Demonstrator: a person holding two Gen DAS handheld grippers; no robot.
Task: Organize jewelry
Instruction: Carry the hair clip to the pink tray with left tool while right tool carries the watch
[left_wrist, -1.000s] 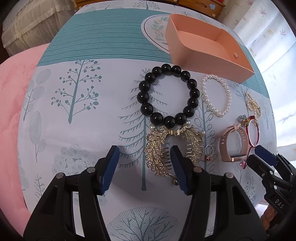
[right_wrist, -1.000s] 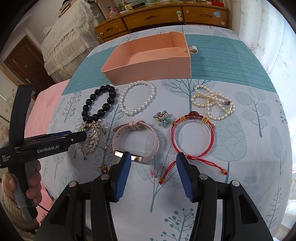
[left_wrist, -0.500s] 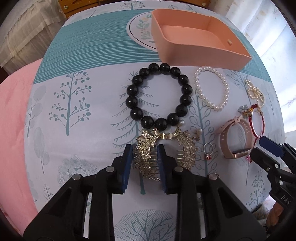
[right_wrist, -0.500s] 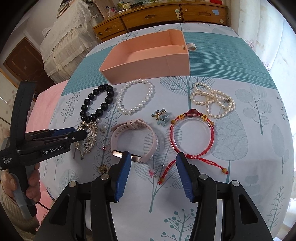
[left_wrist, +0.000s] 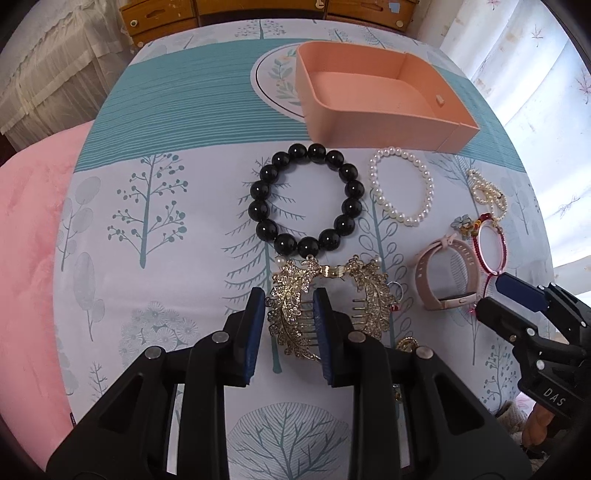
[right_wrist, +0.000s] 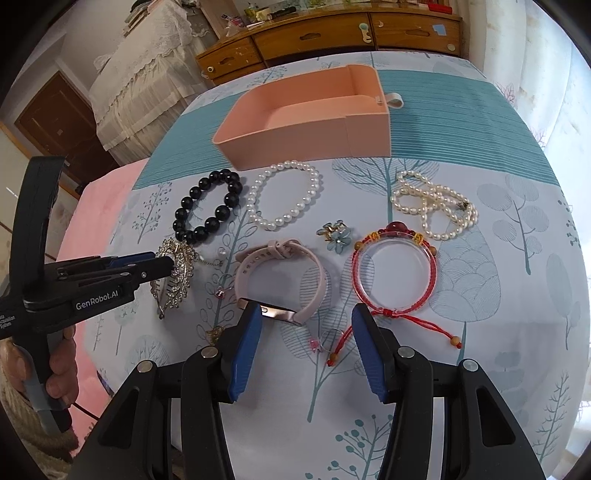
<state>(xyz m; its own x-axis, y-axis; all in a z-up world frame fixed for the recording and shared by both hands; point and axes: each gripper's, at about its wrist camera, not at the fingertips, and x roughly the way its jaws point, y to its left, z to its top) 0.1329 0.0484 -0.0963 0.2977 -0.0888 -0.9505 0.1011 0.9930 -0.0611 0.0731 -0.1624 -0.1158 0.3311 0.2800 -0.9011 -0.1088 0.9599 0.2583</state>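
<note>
My left gripper (left_wrist: 289, 317) is shut on the left leaf of a gold rhinestone hair comb (left_wrist: 369, 291) and holds it just above the cloth; it also shows in the right wrist view (right_wrist: 173, 269). A black bead bracelet (left_wrist: 304, 201), a pearl bracelet (left_wrist: 400, 186), a pink watch band (right_wrist: 280, 280), a red string bracelet (right_wrist: 393, 273), a pearl necklace (right_wrist: 434, 208) and a blue flower brooch (right_wrist: 334, 234) lie on the tree-print cloth. An open, empty peach box (left_wrist: 373, 98) stands behind them. My right gripper (right_wrist: 306, 349) is open, low over the cloth before the watch band.
Small earrings and a ring (right_wrist: 219, 291) lie near the comb and watch band. A pink blanket (left_wrist: 26, 240) lies along the left edge. A wooden dresser (right_wrist: 332, 33) and a lace-covered piece of furniture (right_wrist: 140, 85) stand behind the table.
My left gripper moved forward and closed on the gold comb's left leaf, then lifted it slightly. The right gripper stayed open and barely moved.
</note>
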